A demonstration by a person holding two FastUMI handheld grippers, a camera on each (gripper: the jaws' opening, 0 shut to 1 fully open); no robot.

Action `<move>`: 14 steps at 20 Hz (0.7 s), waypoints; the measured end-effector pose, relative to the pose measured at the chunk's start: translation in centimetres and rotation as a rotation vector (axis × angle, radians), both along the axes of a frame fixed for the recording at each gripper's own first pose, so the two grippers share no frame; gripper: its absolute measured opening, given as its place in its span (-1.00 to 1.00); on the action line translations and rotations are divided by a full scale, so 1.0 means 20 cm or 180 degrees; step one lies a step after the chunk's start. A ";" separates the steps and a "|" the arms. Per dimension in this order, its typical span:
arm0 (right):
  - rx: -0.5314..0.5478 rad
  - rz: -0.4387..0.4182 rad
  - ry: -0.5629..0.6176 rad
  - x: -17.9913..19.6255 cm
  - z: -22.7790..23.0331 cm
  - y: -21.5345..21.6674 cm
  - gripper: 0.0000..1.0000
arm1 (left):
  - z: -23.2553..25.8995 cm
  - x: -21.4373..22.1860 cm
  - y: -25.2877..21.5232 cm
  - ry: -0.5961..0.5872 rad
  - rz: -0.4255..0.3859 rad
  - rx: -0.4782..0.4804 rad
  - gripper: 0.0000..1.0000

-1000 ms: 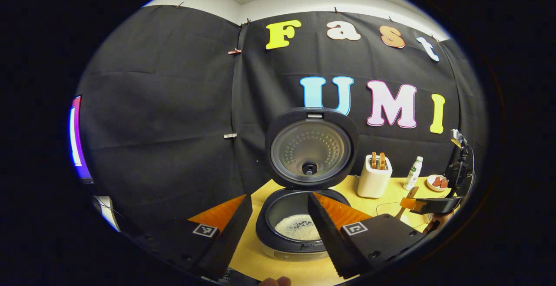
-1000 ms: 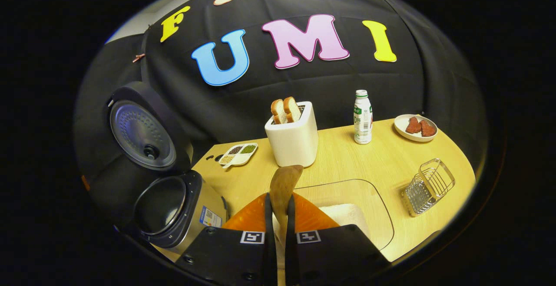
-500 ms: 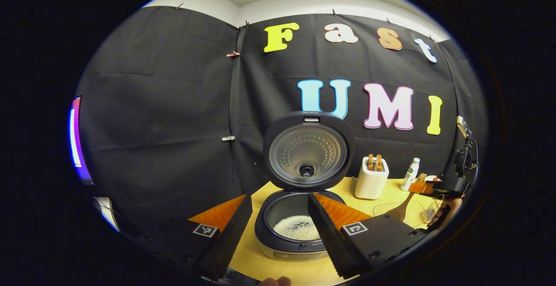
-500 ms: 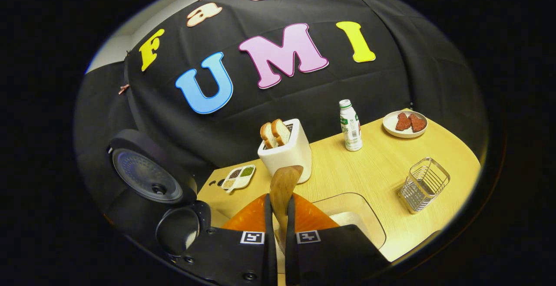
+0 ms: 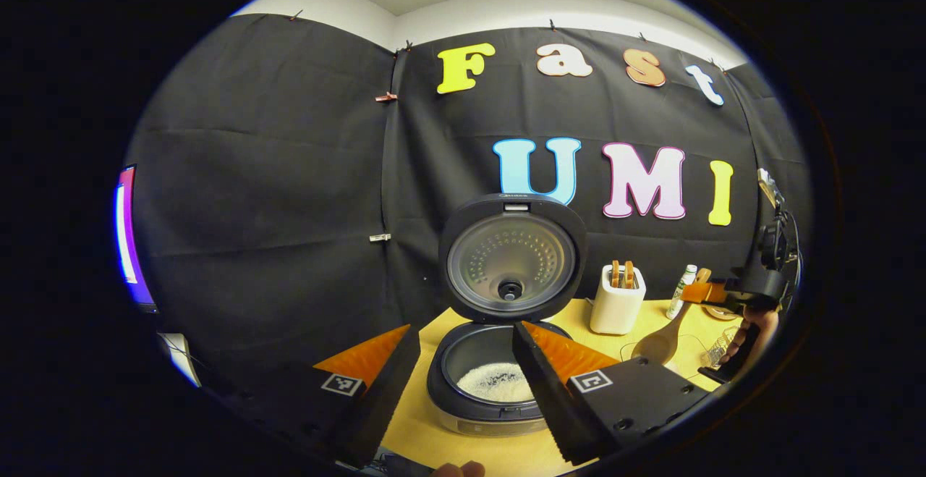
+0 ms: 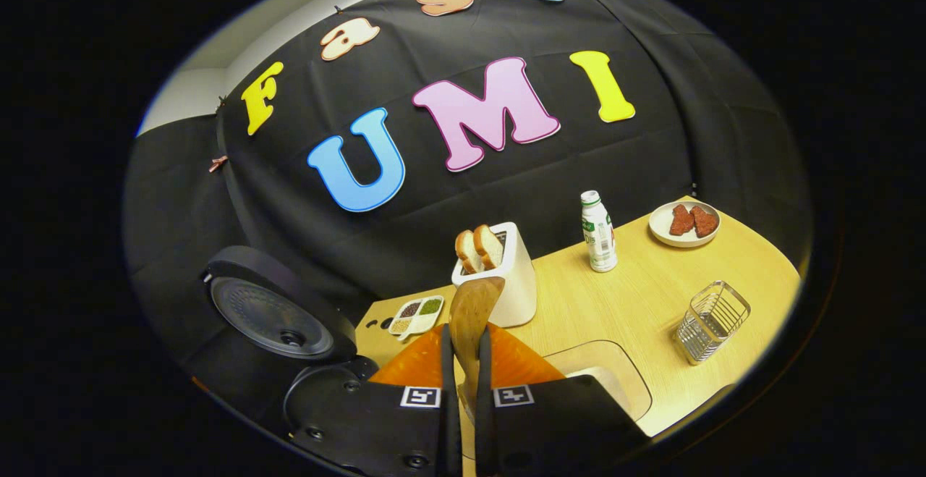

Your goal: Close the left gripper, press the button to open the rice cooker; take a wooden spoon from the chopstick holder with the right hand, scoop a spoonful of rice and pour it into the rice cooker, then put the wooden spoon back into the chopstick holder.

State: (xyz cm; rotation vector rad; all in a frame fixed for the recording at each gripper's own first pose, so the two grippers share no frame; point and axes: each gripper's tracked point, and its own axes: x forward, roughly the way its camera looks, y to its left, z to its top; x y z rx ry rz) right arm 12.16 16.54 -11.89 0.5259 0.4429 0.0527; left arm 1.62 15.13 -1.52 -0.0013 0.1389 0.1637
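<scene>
So the cooker sits on the yellow worktop with its lid flipped straight up, and there's a patch of white rice in the pot. Left claw hangs in front of it with its fingers spread wide, holding nothing, the pot showing right between them.

Right claw is clamped tight on the spoon, fingers pressing the handle from both sides, bowl end poking up out front. In the left gripper view that same spoon hangs bowl-down off to the right, above the worktop.

Further right on the worktop is the wire holder, well apart from the spoon. Also a toaster with two bread slices, a bottle, a plate with two reddish pieces, a small divided dish, and a clear bin with something white inside, just behind the claw.
</scene>
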 end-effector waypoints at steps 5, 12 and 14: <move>0.0037 0.0223 -0.0177 0.06 0.19 0.20 -0.77 | -0.02 -0.02 0.05 -0.0017 0.0088 -0.0010 0.77; 0.0042 0.0868 -0.0390 0.04 0.39 0.69 -0.77 | -0.05 -0.08 0.11 -0.0054 0.0260 0.0010 0.77; -0.0099 0.1122 -0.0492 0.02 0.41 0.82 -0.77 | -0.05 -0.11 0.12 -0.0068 0.0350 -0.0088 0.77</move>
